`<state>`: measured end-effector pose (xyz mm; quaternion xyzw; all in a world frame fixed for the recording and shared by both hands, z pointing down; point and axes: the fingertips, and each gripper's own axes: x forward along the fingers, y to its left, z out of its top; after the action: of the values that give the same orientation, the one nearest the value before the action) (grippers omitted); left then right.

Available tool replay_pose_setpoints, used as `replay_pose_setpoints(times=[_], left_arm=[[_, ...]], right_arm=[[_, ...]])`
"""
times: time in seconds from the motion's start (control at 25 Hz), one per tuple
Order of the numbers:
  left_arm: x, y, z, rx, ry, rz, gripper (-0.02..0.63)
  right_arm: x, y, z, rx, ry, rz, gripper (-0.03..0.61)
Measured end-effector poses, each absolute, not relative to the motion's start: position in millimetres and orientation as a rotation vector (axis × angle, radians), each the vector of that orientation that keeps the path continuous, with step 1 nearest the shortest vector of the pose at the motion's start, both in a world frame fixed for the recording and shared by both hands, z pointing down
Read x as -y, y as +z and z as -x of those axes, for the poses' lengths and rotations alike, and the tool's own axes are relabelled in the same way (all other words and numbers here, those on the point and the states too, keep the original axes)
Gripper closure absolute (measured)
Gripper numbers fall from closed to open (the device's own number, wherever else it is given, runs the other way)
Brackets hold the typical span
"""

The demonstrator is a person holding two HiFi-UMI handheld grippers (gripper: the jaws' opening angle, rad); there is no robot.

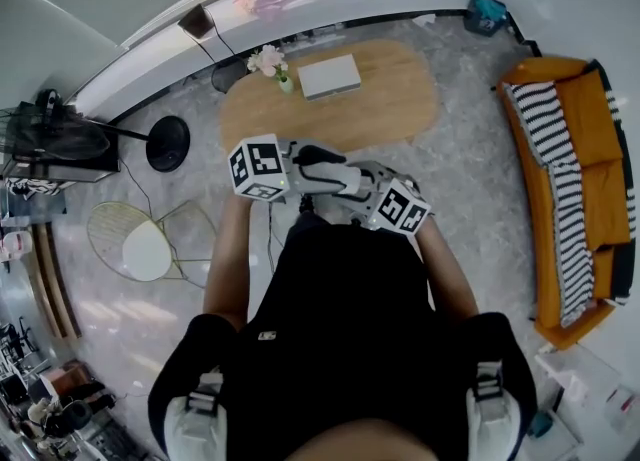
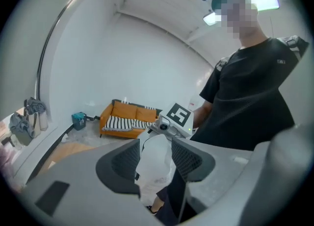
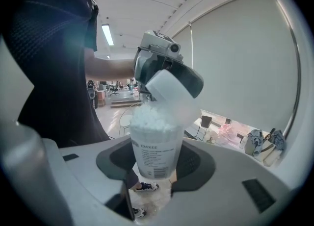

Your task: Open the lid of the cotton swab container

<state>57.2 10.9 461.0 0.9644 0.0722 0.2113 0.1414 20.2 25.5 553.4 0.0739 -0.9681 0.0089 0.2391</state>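
**Lid off, swabs showing**

We see the right tongs [image 3: 156, 163] clenched on the clear cotton swab container [image 3: 153, 151]. It is held upright in front of the person's torso and is packed to the rim with white cotton swabs [image 3: 152, 117]. The left tongs [image 2: 155, 157] grasp the translucent lid [image 3: 170, 93], tilted just above the container's open mouth.

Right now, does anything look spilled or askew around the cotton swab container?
Nothing spilled. The cotton swab container stands upright in the right gripper, swabs heaped at its open top. Only the lid sits tilted above it, clamped in the left gripper.
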Motion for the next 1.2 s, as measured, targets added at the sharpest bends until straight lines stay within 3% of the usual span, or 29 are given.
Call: replay_pose_setpoints(times=[1.2], left_arm=[[57.7, 438.5, -39.7, 0.1, -0.109, -2.646, 0.414]], right_arm=[[-26.3, 534.8, -22.9, 2.72, 0.027, -0.158, 0.385]])
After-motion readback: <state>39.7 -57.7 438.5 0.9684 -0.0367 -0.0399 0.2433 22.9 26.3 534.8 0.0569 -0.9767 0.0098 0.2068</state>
